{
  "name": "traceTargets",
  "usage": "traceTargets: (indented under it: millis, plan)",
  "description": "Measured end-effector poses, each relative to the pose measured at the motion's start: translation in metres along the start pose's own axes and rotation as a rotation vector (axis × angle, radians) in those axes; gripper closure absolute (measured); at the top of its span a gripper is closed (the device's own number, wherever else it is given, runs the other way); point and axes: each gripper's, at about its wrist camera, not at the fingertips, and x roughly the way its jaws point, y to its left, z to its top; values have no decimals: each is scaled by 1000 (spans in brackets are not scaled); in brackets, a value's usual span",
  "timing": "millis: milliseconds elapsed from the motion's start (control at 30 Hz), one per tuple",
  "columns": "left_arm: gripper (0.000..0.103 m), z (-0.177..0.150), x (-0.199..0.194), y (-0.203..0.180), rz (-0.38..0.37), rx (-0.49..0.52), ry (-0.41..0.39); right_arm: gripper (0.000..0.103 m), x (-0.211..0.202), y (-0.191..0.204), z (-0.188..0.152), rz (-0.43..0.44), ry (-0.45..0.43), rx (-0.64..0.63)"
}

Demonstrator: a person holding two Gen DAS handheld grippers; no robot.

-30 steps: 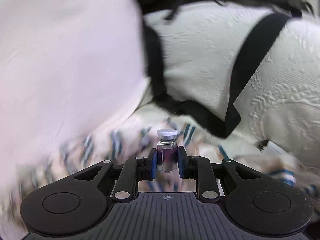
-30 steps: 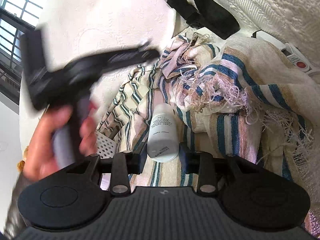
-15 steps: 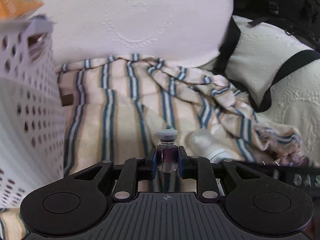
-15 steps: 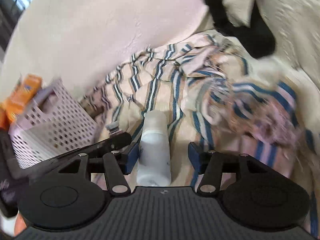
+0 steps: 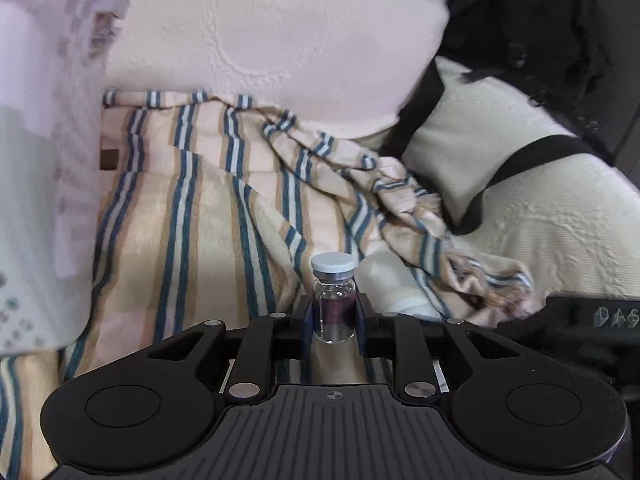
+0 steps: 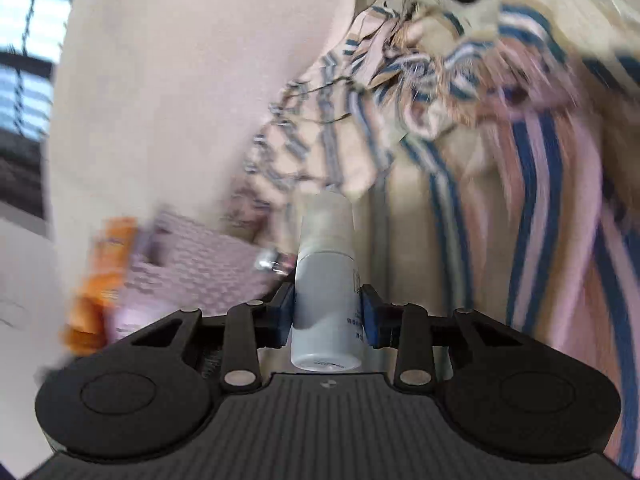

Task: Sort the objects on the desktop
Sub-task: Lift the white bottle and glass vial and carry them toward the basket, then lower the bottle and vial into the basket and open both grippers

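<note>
Left tool: your left gripper (image 5: 334, 316) is clamped on the glass vial (image 5: 334, 304); both blue pads press its sides and it stands upright, grey cap on top.
Right tool: your right gripper (image 6: 326, 316) is now clamped on the white bottle (image 6: 326, 292). Half a second ago the pads stood apart with a gap on the right side of the bottle; now both touch it.
Change, left view: the perforated basket (image 5: 44, 160) has come closer and fills the left edge, blurred. The vial has kept the same place between the pads.
Change, right view: the picture is strongly blurred, so I judge that you are swinging this tool. The basket (image 6: 200, 252) and an orange pack (image 6: 108, 264) beside it lie to the lower left.
Meaning for the task: both things are now off the striped blanket (image 5: 192, 216) and carried, so I judge that the picking step is done and the drop into the basket is next, the vial probably first.
Where things are: the bottle lies along the fingers, its flat base toward the camera; the blanket covers the bed below, and a white pillow (image 5: 280, 32) lies at its far edge.
Writing: small dark print runs on the right side and base rim of the bottle, too small to read. On the black tool at the right edge of the left view you can read "DAS" (image 5: 616, 316), cut by the frame.
Brand: none can be read on the vial or the orange pack.
</note>
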Motion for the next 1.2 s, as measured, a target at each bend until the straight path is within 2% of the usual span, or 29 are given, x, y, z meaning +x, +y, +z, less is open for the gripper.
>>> traceTargets:
  millis: [67,200,367,533,667,767,900,1000,1100,1133,1200]
  plan:
    - [84,-6,-16,2,-35,-43,-17,64,-11,-1,-9,39,7,32]
    - [84,-19,-48,3,-37,-66,-59,64,-23,5,-29,98,28,48]
    - [84,-15,-100,2,-7,-56,-153,64,-33,50,-46,161,37,-46]
    - [84,30,-166,7,70,-10,-298,64,-27,134,-44,263,62,-174]
    - [84,86,-217,17,176,38,-388,64,-8,214,-39,329,59,-304]
    - [84,123,-243,38,289,47,-418,64,10,262,-34,320,34,-397]
    - [84,156,-255,75,415,58,-383,64,37,298,-26,266,7,-509]
    - [84,166,-242,105,496,57,-306,64,71,311,-26,174,-13,-602]
    - [83,168,-217,127,526,69,-194,64,101,309,-28,72,-7,-686]
    - [73,167,-209,130,538,81,-165,64,111,310,-31,41,-10,-726]
    - [68,164,-197,136,549,97,-122,63,122,311,-36,-28,-31,-803]
